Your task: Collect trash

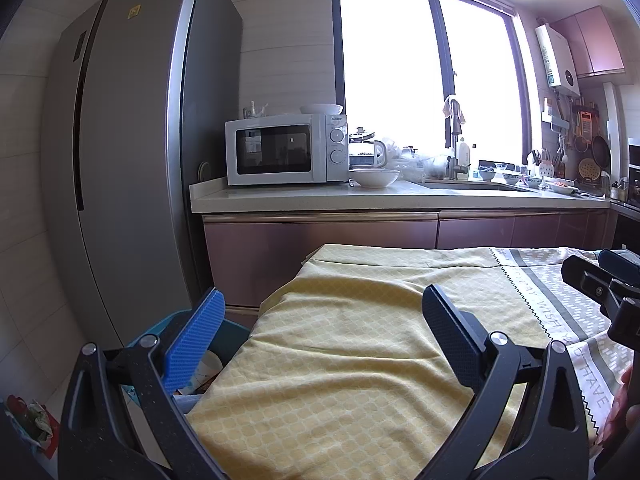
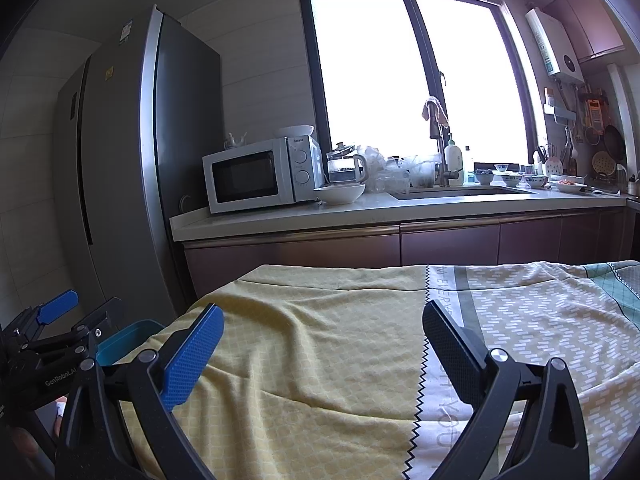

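Observation:
A table draped in a yellow and grey patterned cloth point(image 1: 352, 344) point(image 2: 320, 344) fills the foreground of both views, with no loose trash showing on it. A teal bin point(image 1: 224, 344) point(image 2: 124, 340) stands at the table's left edge, with white and coloured scraps inside. My left gripper point(image 1: 320, 328) hovers open over the cloth's left end, nothing between its fingers. My right gripper point(image 2: 320, 340) is open and empty over the cloth's middle. The left gripper point(image 2: 80, 312) also shows at the left of the right wrist view, and the right gripper point(image 1: 600, 284) at the right of the left wrist view.
A tall grey fridge point(image 1: 132, 160) stands left of a counter point(image 1: 400, 196) carrying a white microwave point(image 1: 286, 150), a white bowl point(image 1: 374, 178), a sink with a tap point(image 1: 454, 140) and dishes. Crumpled red and green wrapping point(image 1: 32, 420) lies on the floor at the lower left.

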`<state>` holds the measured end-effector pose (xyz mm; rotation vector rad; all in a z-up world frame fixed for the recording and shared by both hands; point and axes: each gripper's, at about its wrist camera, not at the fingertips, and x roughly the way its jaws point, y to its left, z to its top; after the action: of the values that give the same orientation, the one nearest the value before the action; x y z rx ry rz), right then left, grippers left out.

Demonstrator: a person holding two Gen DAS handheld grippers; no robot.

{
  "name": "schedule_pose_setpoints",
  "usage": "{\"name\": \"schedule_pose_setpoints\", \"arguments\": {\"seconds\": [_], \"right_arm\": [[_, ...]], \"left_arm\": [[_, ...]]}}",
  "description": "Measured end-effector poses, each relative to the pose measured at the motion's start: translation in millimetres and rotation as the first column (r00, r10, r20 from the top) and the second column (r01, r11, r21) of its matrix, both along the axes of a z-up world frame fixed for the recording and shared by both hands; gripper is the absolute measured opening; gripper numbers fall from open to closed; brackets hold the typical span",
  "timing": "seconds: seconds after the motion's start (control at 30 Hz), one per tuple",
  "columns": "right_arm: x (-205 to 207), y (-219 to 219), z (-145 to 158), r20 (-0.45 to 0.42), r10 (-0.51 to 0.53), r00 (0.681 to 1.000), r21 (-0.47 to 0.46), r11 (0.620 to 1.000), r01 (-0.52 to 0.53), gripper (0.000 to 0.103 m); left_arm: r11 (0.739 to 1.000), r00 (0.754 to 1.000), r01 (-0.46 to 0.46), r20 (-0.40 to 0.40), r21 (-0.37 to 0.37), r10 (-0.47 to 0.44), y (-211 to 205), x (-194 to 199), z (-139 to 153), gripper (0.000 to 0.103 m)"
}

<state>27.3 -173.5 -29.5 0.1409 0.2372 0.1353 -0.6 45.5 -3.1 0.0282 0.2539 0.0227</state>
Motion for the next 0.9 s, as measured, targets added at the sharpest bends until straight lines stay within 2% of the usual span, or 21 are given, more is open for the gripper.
{"name": "schedule_pose_setpoints", "arguments": {"seconds": [0.9], "right_arm": [[-2.8, -0.9, -1.8, 0.002, -0.005, 1.000, 0.005, 1.000, 0.005, 0.096]], "left_arm": [[1.000, 1.000, 0.003, -0.001, 0.005, -0.003, -2.5, -0.6, -0.3, 0.097]]}}
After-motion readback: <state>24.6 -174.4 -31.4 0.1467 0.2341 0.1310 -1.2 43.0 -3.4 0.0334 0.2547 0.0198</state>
